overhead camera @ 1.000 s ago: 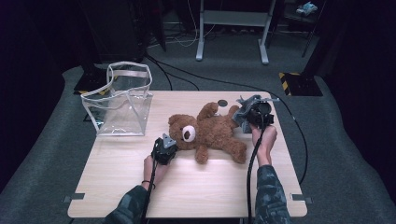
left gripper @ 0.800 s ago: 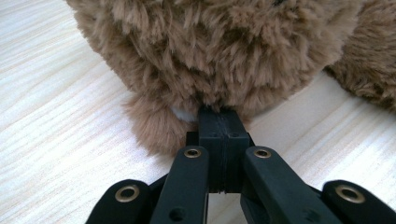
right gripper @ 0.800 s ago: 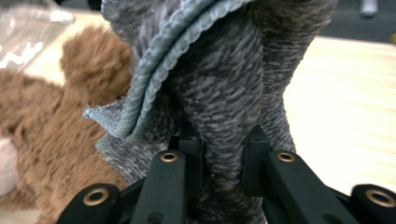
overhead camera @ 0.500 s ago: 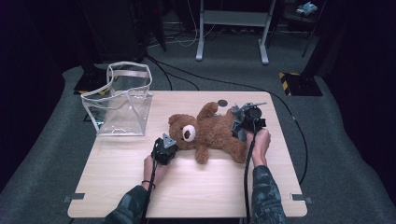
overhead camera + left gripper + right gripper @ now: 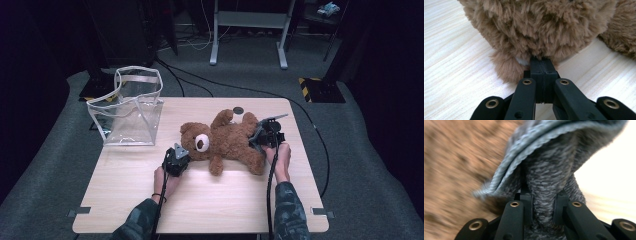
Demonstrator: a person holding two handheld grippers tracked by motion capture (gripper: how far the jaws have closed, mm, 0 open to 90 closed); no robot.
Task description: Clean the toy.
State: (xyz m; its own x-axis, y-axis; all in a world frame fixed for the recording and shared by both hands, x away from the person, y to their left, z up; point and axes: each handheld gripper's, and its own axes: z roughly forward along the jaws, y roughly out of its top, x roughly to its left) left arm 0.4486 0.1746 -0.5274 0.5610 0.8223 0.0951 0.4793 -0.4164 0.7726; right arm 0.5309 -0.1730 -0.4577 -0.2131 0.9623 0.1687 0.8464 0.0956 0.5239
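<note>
A brown teddy bear [image 5: 230,142] lies on its back across the wooden table [image 5: 200,205], head to the left. My left gripper [image 5: 184,156] rests on the table by its head. In the left gripper view the jaws [image 5: 541,63] are pressed flat together, tips buried in the bear's fur [image 5: 536,25] beside an ear; I cannot tell whether any fur is pinched. My right gripper [image 5: 259,140] is over the bear's lower body. It [image 5: 543,195] is shut on a bunched grey knitted cloth [image 5: 549,167], with blurred brown fur [image 5: 449,157] behind.
A clear plastic bag with white trim [image 5: 131,107] stands open at the table's back left. A small dark disc [image 5: 238,110] lies near the far edge behind the bear. Cables trail over the right edge to the carpet.
My right gripper has come down and slightly left onto the bear's lower body, still holding the grey cloth. The left gripper and the bear have not moved.
</note>
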